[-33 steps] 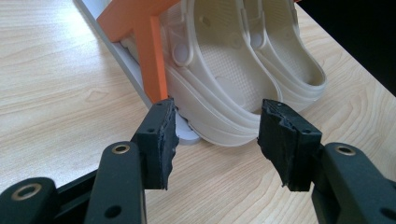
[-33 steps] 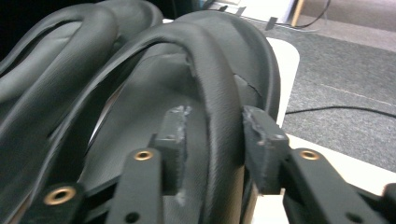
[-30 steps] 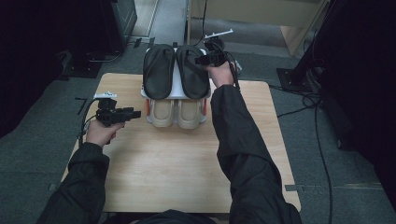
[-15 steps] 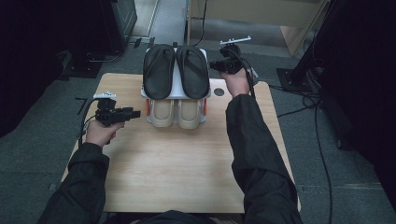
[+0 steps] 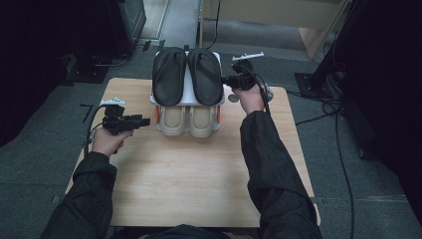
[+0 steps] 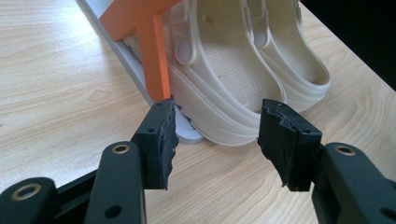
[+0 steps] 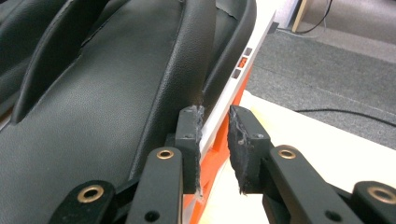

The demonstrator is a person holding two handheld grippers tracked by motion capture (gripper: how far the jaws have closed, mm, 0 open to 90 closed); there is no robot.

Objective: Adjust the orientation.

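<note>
The left gripper (image 5: 142, 121) is held level over the wooden table (image 5: 174, 189), off the left side of the shoe rack (image 5: 188, 100). Its jaws stand well apart with nothing between them, aimed at the heel end of the cream clogs (image 6: 243, 79) on the rack's lower tier. This reads as a waiting posture, kept clear of the work.

The rack sits at the table's far edge (white shelves on orange side supports (image 6: 149, 42)). The black slippers (image 5: 188, 74) lie side by side on the upper shelf, toes pointing away from the person, and overhang its edges. The cream clogs are tucked directly beneath.

The right gripper (image 7: 215, 140) is at the rack's right side, at upper-shelf height. Its jaws have just been closing and now stand narrow. The white edge of the upper shelf (image 7: 233, 93) runs between the pads. The left pad lies against that edge under the slipper's rim, while the right pad shows a gap, so no firm clamp is confirmed. My judgement is that it is gripping the rack itself, probably to steady or shift it.
</note>
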